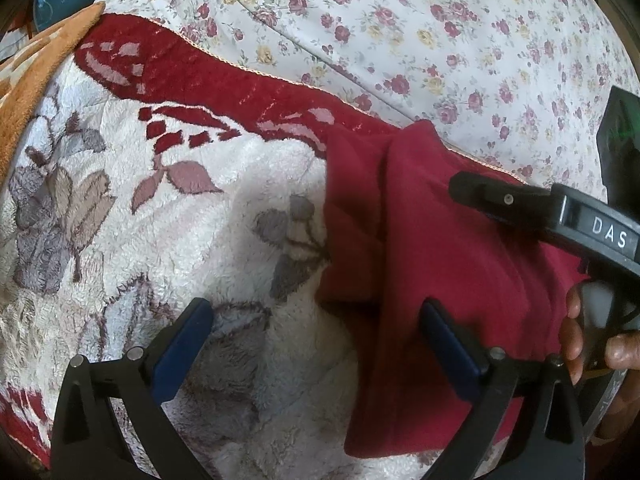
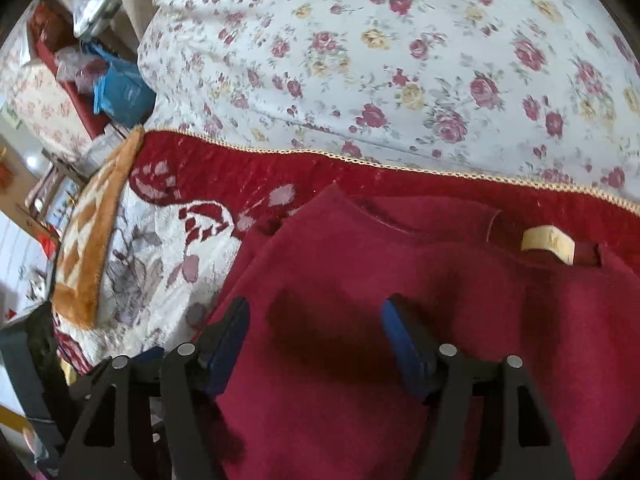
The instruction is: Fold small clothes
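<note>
**Left wrist view: red garment lies released, both tools open**

Left wrist view first, since it shows the widest spread. A bed covered by a rose-print sheet (image 1: 440, 40) fills the far side, and over the near part lies a plush blanket (image 1: 224, 208), white with grey leaves and a deep red border edged in gold cord. An orange-and-white fleece (image 2: 92, 240) is bunched at the blanket's left end, and past it the room looks cluttered, with a blue bag (image 2: 120, 92) among heaped things by the bed.

On the blanket rests the small red garment (image 2: 360, 280), lying in soft layers with a cream neck label (image 2: 548, 244) showing near its upper edge.

I judge one fold has been laid and let go. The left hand-held gripper (image 1: 316, 344) hangs with jaws spread to their widest, one finger over bare blanket and one over the cloth's edge, gripping nothing. The right hand-held gripper (image 2: 316, 340) stands over the middle of the cloth, jaws well apart and empty.

Next, I'd say, each tool needs a fresh edge or corner pinched cleanly, thin layers only, without catching the blanket's pile beneath.
</note>
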